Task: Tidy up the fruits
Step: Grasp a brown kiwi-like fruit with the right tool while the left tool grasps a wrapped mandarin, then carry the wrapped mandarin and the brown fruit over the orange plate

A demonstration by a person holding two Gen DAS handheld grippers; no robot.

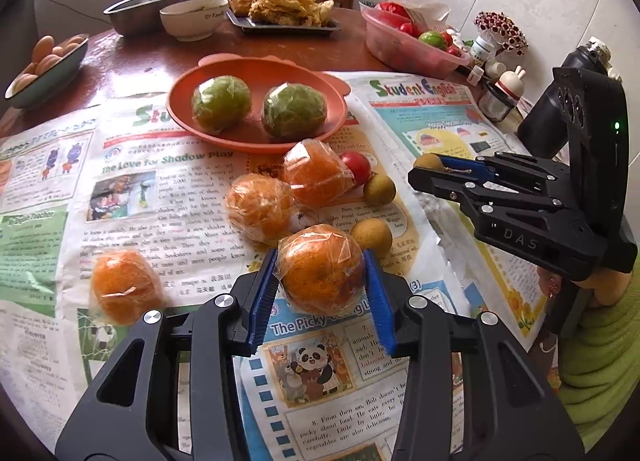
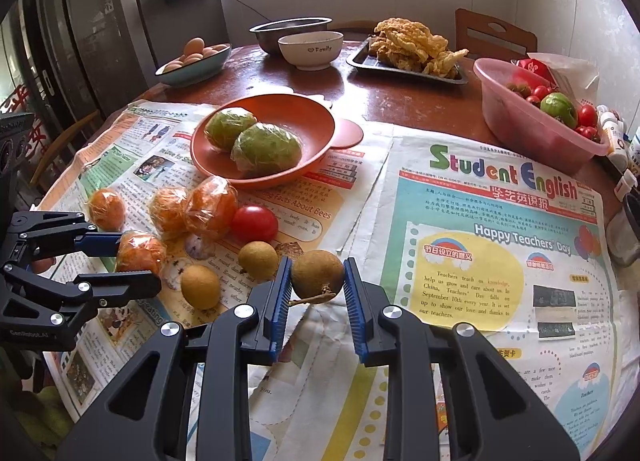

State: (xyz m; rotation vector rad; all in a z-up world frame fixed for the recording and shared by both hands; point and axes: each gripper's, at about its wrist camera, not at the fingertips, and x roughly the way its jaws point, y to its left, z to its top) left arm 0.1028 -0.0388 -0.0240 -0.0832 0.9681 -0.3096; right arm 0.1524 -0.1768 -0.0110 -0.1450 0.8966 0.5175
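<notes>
Blk grippers (image 1: 322,297), blue ribbed pads (image 2: 282,301), silver screws.

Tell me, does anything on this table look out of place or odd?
One thing: a lone red tomato lies on the newspaper among the wrapped oranges and small brown fruits, while the other tomatoes sit in the pink tub. Nothing looks spilled or damaged.
</notes>
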